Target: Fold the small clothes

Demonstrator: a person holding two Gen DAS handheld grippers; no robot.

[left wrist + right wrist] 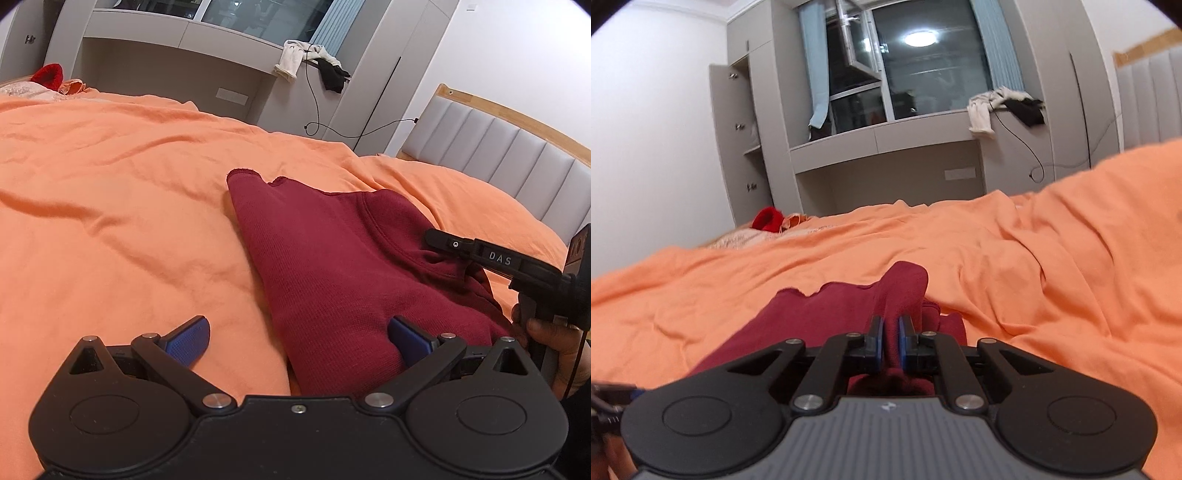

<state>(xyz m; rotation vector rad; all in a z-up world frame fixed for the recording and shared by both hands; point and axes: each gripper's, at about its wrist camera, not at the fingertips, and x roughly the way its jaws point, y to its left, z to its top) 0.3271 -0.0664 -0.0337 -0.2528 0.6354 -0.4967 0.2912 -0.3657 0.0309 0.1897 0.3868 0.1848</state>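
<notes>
A dark red knit garment [332, 266] lies on the orange bedcover [110, 206], partly folded, its neckline to the right. My left gripper [299, 336] is open, its blue pads spread over the garment's near edge; one pad [406, 338] rests on the cloth, the other over the bedcover. My right gripper [889, 332] is shut on a raised fold of the red garment [901, 284]. In the left wrist view the right gripper [439, 240] pinches the cloth near the neckline, held by a hand.
A red item [48, 75] and pale cloth lie at the bed's far corner. A grey headboard [498, 151] stands at right. A grey window ledge [886, 136] carries white and black clothes [1001, 105] and a hanging cable.
</notes>
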